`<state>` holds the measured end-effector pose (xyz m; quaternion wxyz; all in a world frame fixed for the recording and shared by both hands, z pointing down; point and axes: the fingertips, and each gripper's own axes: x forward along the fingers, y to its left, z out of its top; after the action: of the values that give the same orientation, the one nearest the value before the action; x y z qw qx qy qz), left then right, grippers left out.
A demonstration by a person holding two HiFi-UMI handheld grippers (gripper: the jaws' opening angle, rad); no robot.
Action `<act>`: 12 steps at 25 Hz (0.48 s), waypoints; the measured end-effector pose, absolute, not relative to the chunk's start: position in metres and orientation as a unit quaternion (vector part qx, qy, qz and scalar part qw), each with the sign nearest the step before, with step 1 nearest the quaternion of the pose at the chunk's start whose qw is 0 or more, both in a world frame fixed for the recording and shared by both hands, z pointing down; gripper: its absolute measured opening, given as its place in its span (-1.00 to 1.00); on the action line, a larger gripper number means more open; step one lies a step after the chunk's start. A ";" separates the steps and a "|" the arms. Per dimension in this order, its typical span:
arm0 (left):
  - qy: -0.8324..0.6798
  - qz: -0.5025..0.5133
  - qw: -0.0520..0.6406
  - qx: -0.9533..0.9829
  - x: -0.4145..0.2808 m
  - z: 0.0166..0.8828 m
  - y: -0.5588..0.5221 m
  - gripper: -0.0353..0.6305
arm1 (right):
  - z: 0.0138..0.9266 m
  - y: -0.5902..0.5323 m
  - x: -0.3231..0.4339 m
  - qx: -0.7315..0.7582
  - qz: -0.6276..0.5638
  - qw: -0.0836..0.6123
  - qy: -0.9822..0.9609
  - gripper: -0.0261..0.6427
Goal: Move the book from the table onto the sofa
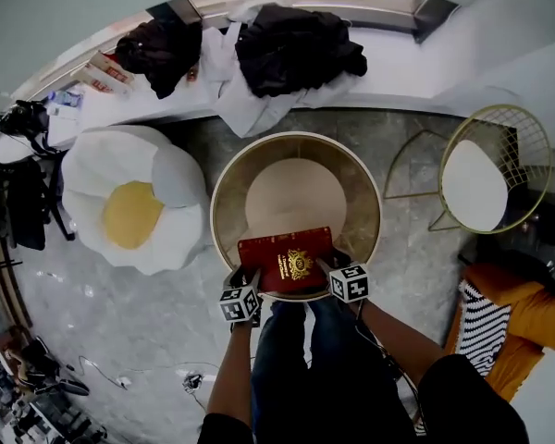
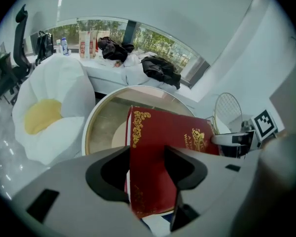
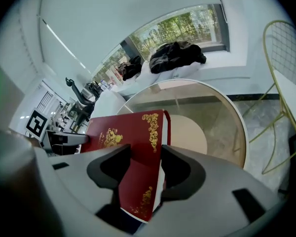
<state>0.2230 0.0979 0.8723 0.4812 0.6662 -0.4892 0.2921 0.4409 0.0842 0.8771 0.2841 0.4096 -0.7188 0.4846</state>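
1. Two claws, left claw point(image 1: 246, 283) and right claw point(image 1: 329, 268), each pinch one side of the red book point(image 1: 285, 259) between them, over the worktop point(image 1: 224, 185).
2. Its gold writing point(image 1: 299, 265) is too blurry to read.

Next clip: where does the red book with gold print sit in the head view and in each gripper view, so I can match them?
Head view: red hardcover book with gold print, lower centre, over the near rim of the round gold-rimmed glass table.
Left gripper view: centre to lower centre.
Right gripper view: centre-left to lower centre.
Shared landmark: that table, behind the book in both gripper views.
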 end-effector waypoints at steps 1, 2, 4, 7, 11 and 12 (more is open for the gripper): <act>-0.498 0.288 0.478 0.664 0.217 0.861 0.098 -0.21 | 0.867 0.081 0.434 0.404 0.480 0.284 -0.725 -0.28; -0.506 0.283 0.474 0.662 0.210 0.850 0.098 -0.21 | 0.857 0.077 0.428 0.397 0.475 0.284 -0.732 -0.28; -0.523 0.271 0.470 0.657 0.198 0.831 0.098 -0.21 | 0.837 0.067 0.415 0.385 0.466 0.282 -0.745 -0.28; -0.538 0.242 0.479 0.650 0.175 0.802 0.107 -0.21 | 0.802 0.061 0.392 0.384 0.448 0.274 -0.760 -0.31; -0.552 0.210 0.476 0.652 0.126 0.769 0.125 -0.21 | 0.762 0.070 0.341 0.377 0.422 0.271 -0.778 -0.34; -0.555 0.204 0.473 0.653 0.111 0.760 0.131 -0.21 | 0.752 0.074 0.327 0.374 0.417 0.271 -0.783 -0.35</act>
<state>0.1112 0.1307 0.7603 0.4731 0.6529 -0.5552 0.2037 0.3268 0.0737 0.7516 0.2708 0.3738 -0.7830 0.4170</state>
